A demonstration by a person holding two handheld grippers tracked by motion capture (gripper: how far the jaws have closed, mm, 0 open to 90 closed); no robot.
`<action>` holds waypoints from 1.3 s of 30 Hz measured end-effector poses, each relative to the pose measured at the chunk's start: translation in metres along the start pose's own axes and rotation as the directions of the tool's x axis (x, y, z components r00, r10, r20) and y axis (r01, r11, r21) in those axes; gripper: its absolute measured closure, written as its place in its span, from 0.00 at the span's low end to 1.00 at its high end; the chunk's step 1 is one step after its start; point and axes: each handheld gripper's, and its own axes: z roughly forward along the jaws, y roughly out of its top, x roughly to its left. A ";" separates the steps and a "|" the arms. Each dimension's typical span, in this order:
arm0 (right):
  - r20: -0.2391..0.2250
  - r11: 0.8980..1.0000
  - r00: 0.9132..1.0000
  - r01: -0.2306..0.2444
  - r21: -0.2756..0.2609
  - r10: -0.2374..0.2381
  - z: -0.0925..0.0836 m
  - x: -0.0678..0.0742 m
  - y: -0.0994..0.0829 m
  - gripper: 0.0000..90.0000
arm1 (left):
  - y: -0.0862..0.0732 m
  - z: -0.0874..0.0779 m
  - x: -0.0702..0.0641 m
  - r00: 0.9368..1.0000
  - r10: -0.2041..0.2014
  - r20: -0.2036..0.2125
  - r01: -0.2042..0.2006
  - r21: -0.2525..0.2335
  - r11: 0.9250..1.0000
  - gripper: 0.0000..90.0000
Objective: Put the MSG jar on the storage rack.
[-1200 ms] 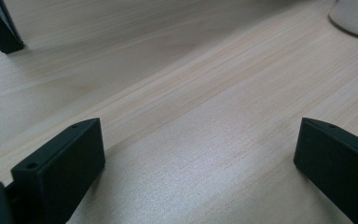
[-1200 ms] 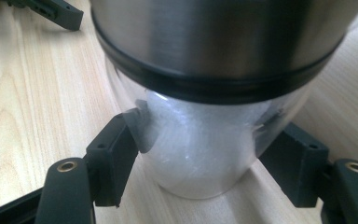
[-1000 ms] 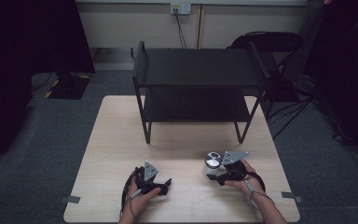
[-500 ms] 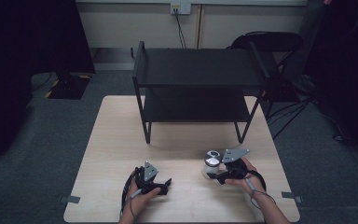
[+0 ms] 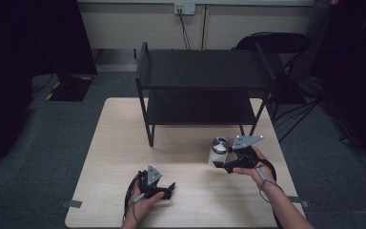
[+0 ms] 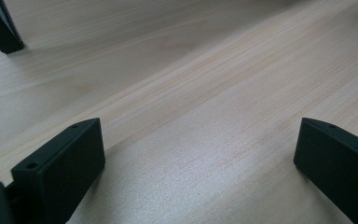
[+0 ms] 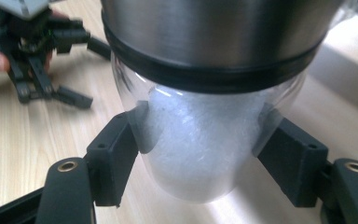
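A pale, light-wood rectangular worktop (image 5: 124,138) stands on a grey carpeted floor (image 5: 43,143), seen from above and in front. At the far half of the worktop stands a black metal two-tier shelf rack (image 5: 200,71), its legs resting on the wood; the lower tier sits in shadow under the top one. Behind the rack, to the right, is a black folding chair (image 5: 276,45), and on the pale wall behind is a white socket (image 5: 184,8) with a dark cable hanging down from it.

A person's two forearms come in from the near edge. The right hand (image 5: 257,164) holds the right claw (image 5: 218,164) above the near right part of the worktop, just in front of the rack's right leg. This claw is clamped on a clear glass jar with a brushed-steel screw lid and black rubber ring (image 5: 218,151), filled with something white. In the right claw's own view, the two black pads press against opposite sides of the glass below the black ring, and the jar (image 7: 205,116) appears lifted clear of the wood.

The left hand (image 5: 143,200) holds the left claw (image 5: 170,190) low at the near centre-left of the worktop, well apart from the jar. In its own view the jaws stand wide apart with bare wood (image 6: 191,116) between them.
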 end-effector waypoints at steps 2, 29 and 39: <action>0.002 1.000 1.000 -0.001 -0.011 0.001 -0.004 -0.002 0.008 0.34 | 0.000 0.000 0.000 1.000 0.001 0.000 -0.001 0.000 1.000 0.01; 0.272 0.990 0.953 -0.117 -0.074 0.133 -0.004 -0.020 0.083 0.34 | 0.000 0.000 0.000 1.000 0.002 0.002 -0.002 0.001 1.000 0.01; 0.305 0.981 0.934 -0.159 -0.107 0.185 0.011 -0.020 0.084 0.34 | 0.000 0.000 0.000 1.000 0.002 0.003 -0.002 0.001 1.000 0.01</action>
